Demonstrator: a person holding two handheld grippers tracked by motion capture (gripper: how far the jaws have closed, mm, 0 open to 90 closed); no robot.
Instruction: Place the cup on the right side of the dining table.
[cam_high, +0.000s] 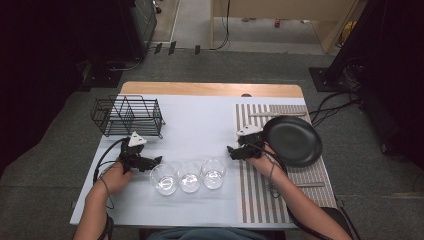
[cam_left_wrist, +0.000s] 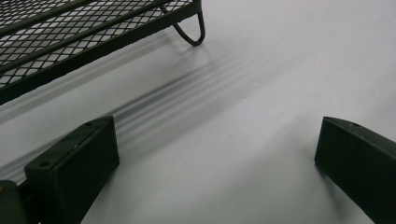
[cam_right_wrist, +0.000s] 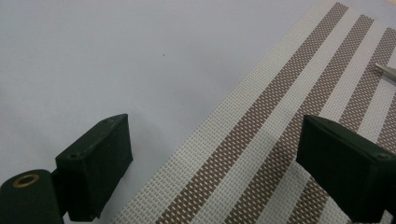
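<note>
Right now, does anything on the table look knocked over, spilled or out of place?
Nothing stands out. The three glasses stand upright in a row, the wire rack sits square, and the black plate lies flat on the striped mat.

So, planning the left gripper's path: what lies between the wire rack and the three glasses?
High view: between wire rack and glasses, only the left gripper over bare white table.

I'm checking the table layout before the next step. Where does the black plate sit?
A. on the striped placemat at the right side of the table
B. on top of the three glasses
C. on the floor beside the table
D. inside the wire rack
A: in the high view the black plate lies on the striped placemat, far from the wire rack and the three glasses.
</note>
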